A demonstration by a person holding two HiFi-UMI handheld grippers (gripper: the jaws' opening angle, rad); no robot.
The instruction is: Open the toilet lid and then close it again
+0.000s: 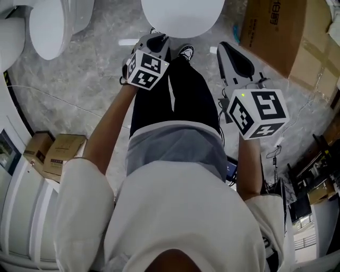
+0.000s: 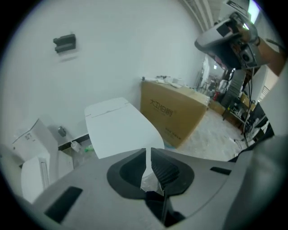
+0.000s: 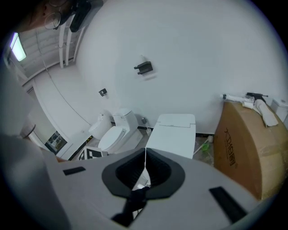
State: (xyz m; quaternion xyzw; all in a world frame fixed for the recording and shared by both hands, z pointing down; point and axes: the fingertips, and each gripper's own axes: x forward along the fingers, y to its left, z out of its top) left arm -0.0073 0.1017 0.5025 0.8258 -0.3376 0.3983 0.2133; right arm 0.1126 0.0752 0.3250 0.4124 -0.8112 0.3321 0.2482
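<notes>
toilet lid (image 1: 183, 10): white, smooth, glossy; plastic or ceramic, cannot tell which
floor (image 1: 101, 69): grey veined stone-look tiles, polished
cardboard box (image 1: 276, 32): brown cardboard, matt
left gripper (image 2: 148, 152): grey matt plastic shell
pads (image 2: 165, 170): black, ribbed, rubbery look
right gripper (image 3: 145, 150): same grey matt plastic, black matt lining
marker cube (image 1: 260, 112): matt black-and-white print
wall (image 3: 189, 54): white, smooth, matt
shirt (image 1: 175, 212): white cloth, soft
trousers (image 1: 186, 101): black cloth, matt

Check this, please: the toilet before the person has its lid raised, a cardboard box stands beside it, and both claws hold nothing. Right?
Wrong: the lid is down, as the right gripper view shows. The cardboard box does stand beside it; left claw and right claw hold nothing.
</notes>
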